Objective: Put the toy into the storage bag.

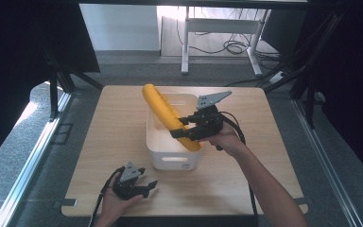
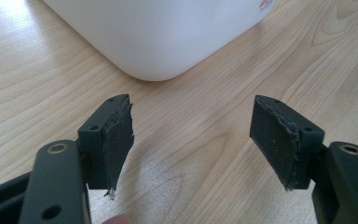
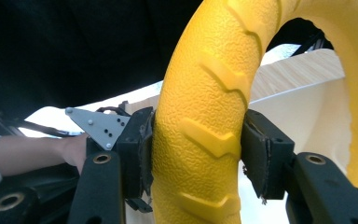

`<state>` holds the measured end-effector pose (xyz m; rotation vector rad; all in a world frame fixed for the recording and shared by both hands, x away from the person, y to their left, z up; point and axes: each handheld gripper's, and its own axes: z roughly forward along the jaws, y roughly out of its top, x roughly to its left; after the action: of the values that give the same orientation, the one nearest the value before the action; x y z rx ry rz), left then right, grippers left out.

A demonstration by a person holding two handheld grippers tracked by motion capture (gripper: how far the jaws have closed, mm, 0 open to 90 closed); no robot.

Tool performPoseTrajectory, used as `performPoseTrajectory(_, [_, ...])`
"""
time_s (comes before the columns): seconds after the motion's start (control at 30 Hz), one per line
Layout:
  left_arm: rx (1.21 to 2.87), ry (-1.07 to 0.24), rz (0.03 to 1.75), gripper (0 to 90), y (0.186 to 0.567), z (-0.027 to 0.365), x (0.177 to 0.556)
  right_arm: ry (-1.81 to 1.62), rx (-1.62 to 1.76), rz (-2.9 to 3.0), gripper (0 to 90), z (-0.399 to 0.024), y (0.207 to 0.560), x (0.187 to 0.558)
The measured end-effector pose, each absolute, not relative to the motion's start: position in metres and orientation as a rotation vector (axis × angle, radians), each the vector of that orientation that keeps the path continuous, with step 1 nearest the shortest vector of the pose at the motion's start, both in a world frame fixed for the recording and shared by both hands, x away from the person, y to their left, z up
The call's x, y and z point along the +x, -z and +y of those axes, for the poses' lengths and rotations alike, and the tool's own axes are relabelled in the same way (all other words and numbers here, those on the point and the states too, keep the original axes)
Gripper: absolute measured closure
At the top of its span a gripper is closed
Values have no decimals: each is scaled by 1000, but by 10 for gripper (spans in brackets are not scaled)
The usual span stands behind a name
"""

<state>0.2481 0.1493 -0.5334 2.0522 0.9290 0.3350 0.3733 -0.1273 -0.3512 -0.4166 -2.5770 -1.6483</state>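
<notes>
Left gripper (image 1: 144, 185): rests at near table (image 1: 113, 142) edge, jaws spread wide, nothing between them, just short of the bin's near corner.
Bin (image 1: 172, 163): white, mid-table, open top; corner looms close in the left gripper view (image 2: 158, 42).
Right gripper (image 1: 182, 126): clamped across the ring's rim, pads pressing both sides of the tread.
Ring (image 1: 168, 116): yellow, treaded, tilted on edge, low end inside the bin, high end above the far rim.
Grip in close-up: pads (image 3: 261, 154) snug against the ring (image 3: 205, 116).
Judged step: lowering the ring into the bin.
Done well: level the ring first, clear the far wall, release only once seated; left gripper ready to steady the bin.
</notes>
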Motion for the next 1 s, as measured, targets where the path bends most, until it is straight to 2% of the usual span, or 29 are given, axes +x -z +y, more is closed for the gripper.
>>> performPoseTrajectory(0.67, [2069, -332, 924, 299, 534, 148, 248, 1651, -482, -2589, 470, -149, 363, 378])
performPoseTrajectory(1.0, [2066, -333, 923, 299, 534, 149, 248, 1679, -505, -2624, 362, -151, 361, 375])
